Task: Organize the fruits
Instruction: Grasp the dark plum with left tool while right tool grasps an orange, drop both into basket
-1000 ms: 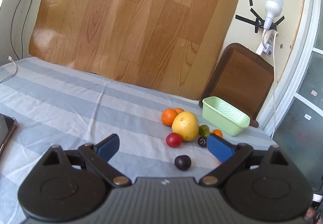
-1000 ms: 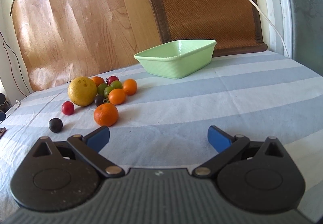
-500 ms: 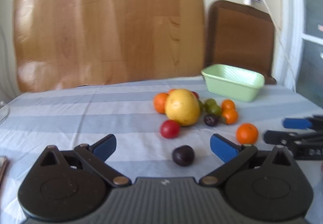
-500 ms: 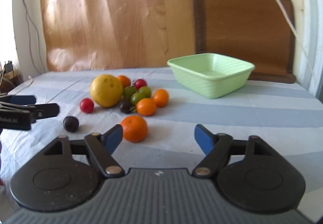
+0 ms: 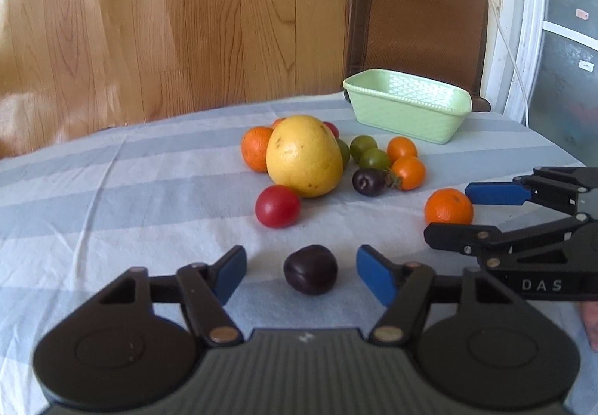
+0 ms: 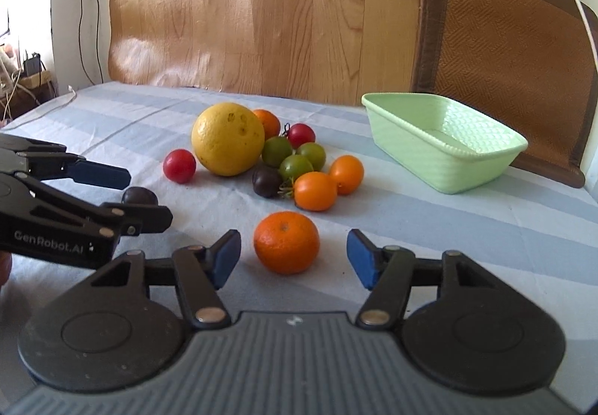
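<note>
Dark plum (image 5: pixel 310 273) sits between left tongs (image 5: pixel 301 271), tangerine (image 6: pixel 286 241) between right tongs (image 6: pixel 293 255); both closing, pads not touching.

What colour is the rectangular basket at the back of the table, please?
The basket is pale mint green with a woven texture; the right wrist view shows it best.

A pale green basket (image 6: pixel 444 153) with a woven-textured wall sits on a blue-and-white striped tablecloth (image 6: pixel 467 228). The grapefruit (image 6: pixel 227 139) is yellow with brown specks, the mandarin (image 6: pixel 286 242) orange, the plum (image 5: pixel 310 274) dark purple.
</note>
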`<state>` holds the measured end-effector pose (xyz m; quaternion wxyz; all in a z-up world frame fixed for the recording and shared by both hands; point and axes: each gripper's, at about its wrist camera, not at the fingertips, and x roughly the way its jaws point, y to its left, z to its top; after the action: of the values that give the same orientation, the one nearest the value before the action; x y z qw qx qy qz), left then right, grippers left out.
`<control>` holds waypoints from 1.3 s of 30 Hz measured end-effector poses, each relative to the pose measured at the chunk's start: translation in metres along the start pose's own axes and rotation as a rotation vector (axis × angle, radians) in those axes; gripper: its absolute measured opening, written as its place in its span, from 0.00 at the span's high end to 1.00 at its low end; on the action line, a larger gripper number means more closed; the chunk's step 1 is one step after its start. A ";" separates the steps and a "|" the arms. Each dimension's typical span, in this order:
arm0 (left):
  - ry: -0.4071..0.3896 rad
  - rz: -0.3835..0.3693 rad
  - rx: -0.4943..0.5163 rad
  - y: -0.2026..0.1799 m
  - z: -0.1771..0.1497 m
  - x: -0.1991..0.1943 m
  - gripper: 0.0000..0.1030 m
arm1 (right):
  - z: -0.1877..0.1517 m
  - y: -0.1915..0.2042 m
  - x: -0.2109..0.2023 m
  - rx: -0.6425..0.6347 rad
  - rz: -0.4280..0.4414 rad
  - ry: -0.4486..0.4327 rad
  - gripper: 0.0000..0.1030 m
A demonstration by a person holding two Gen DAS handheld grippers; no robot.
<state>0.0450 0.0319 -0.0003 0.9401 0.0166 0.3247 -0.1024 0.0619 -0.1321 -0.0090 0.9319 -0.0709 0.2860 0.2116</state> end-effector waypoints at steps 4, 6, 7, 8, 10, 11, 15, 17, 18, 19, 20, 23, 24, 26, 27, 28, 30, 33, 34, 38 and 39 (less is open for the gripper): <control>-0.011 0.004 0.002 0.002 -0.001 0.000 0.65 | 0.000 -0.002 0.005 0.008 0.026 0.018 0.61; -0.011 -0.028 -0.031 0.004 0.001 -0.002 0.71 | 0.000 -0.002 0.003 0.004 0.040 0.017 0.61; -0.013 -0.049 -0.048 0.004 0.004 -0.003 0.71 | -0.001 -0.002 0.002 0.003 0.041 0.015 0.62; -0.020 -0.068 -0.057 0.003 0.006 -0.004 0.71 | -0.001 -0.004 0.000 0.012 0.050 0.009 0.62; -0.042 -0.096 -0.059 -0.003 0.015 -0.007 0.71 | 0.001 -0.011 -0.007 0.043 0.066 -0.022 0.62; -0.053 -0.115 -0.063 -0.005 0.021 -0.008 0.71 | 0.003 -0.016 -0.012 0.051 0.058 -0.046 0.62; -0.088 -0.201 -0.091 -0.018 0.062 0.005 0.71 | 0.020 -0.049 -0.022 0.074 -0.016 -0.139 0.62; -0.117 -0.242 -0.086 -0.028 0.088 0.021 0.71 | 0.032 -0.074 -0.018 0.099 -0.058 -0.168 0.62; -0.125 -0.257 -0.080 -0.033 0.101 0.031 0.71 | 0.038 -0.087 -0.014 0.113 -0.076 -0.181 0.62; -0.127 -0.275 -0.081 -0.038 0.115 0.045 0.71 | 0.043 -0.099 -0.008 0.123 -0.103 -0.190 0.62; -0.123 -0.291 -0.090 -0.042 0.126 0.057 0.71 | 0.046 -0.109 -0.001 0.128 -0.129 -0.195 0.62; -0.102 -0.317 -0.115 -0.053 0.150 0.093 0.71 | 0.050 -0.129 0.019 0.124 -0.170 -0.191 0.62; -0.089 -0.331 -0.120 -0.056 0.156 0.106 0.71 | 0.050 -0.133 0.026 0.125 -0.177 -0.185 0.62; -0.047 -0.352 -0.140 -0.060 0.164 0.129 0.71 | 0.049 -0.140 0.036 0.130 -0.181 -0.174 0.62; -0.024 -0.349 -0.149 -0.062 0.166 0.139 0.71 | 0.049 -0.142 0.040 0.125 -0.185 -0.171 0.62; -0.002 -0.337 -0.152 -0.063 0.168 0.149 0.71 | 0.049 -0.143 0.044 0.119 -0.192 -0.169 0.62; 0.026 -0.318 -0.157 -0.064 0.168 0.164 0.70 | 0.046 -0.144 0.050 0.117 -0.193 -0.162 0.61; 0.015 -0.325 -0.176 -0.063 0.169 0.169 0.51 | 0.045 -0.144 0.054 0.102 -0.192 -0.166 0.61; 0.002 -0.323 -0.175 -0.064 0.169 0.168 0.36 | 0.044 -0.143 0.053 0.093 -0.193 -0.171 0.61; -0.056 -0.277 -0.126 -0.068 0.170 0.152 0.19 | 0.041 -0.144 0.050 0.100 -0.183 -0.188 0.60; -0.070 -0.278 -0.111 -0.067 0.170 0.143 0.19 | 0.040 -0.145 0.048 0.104 -0.177 -0.196 0.60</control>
<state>0.2447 -0.0759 0.0483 0.9271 -0.0843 0.2959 -0.2140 0.1807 -0.2354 -0.0014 0.9728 -0.0262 0.1967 0.1192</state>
